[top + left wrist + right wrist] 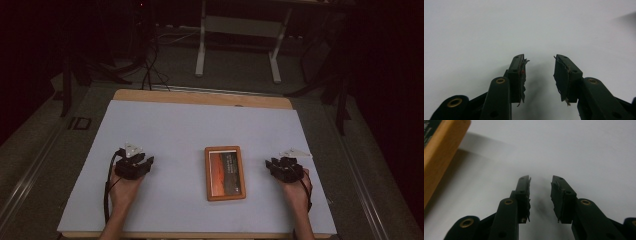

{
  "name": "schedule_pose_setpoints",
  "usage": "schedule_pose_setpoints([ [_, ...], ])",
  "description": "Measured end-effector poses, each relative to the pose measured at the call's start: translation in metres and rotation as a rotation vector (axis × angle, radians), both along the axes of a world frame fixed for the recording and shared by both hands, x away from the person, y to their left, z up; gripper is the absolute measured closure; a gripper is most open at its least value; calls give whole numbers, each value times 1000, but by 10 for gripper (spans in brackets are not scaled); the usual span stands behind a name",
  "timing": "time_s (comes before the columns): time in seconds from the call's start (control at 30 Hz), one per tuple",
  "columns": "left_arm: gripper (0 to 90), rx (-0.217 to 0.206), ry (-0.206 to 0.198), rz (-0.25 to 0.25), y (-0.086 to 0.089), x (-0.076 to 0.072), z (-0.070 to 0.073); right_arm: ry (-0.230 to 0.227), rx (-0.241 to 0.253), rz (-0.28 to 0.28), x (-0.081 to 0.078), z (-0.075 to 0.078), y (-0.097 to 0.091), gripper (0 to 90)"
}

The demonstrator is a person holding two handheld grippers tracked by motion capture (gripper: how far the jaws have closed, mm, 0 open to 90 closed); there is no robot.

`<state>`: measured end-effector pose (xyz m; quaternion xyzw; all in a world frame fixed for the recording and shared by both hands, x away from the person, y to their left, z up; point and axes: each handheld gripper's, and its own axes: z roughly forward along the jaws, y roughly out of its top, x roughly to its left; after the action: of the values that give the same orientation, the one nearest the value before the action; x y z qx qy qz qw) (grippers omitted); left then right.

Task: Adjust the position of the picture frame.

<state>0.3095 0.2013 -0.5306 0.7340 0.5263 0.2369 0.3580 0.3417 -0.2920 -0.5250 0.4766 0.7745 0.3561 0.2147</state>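
A flat wooden-framed box (225, 173) with a dark red and black picture on its top lies on the white table cover (200, 130), between my hands. My left gripper (134, 162) rests on the cover well to the left of it. In the left gripper view its jaws (540, 65) stand apart over bare white surface with nothing between them. My right gripper (284, 166) sits to the right of the box, a short gap away. Its jaws (541, 185) are also apart and hold nothing, and the box's orange wooden edge (441, 152) shows at the upper left.
The white cover lies on a wooden table whose far edge (200, 97) shows beyond it. A white-legged stand (239, 45) and dark cables stand on the floor behind. The room around the table is dark.
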Motion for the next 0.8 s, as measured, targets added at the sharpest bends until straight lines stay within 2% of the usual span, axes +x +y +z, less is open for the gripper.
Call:
schedule_pose_setpoints([
  [0.2,604,-24,-22,-72,-6,-7,6,-9,-15,25,-1,3,4,687],
  [0.47,642,-26,-27,-154,-17,-12,12,-24,-24,55,-3,8,11,688],
  [0.8,637,-31,-29,-207,-27,-16,15,-32,-16,88,-5,12,17,694],
])
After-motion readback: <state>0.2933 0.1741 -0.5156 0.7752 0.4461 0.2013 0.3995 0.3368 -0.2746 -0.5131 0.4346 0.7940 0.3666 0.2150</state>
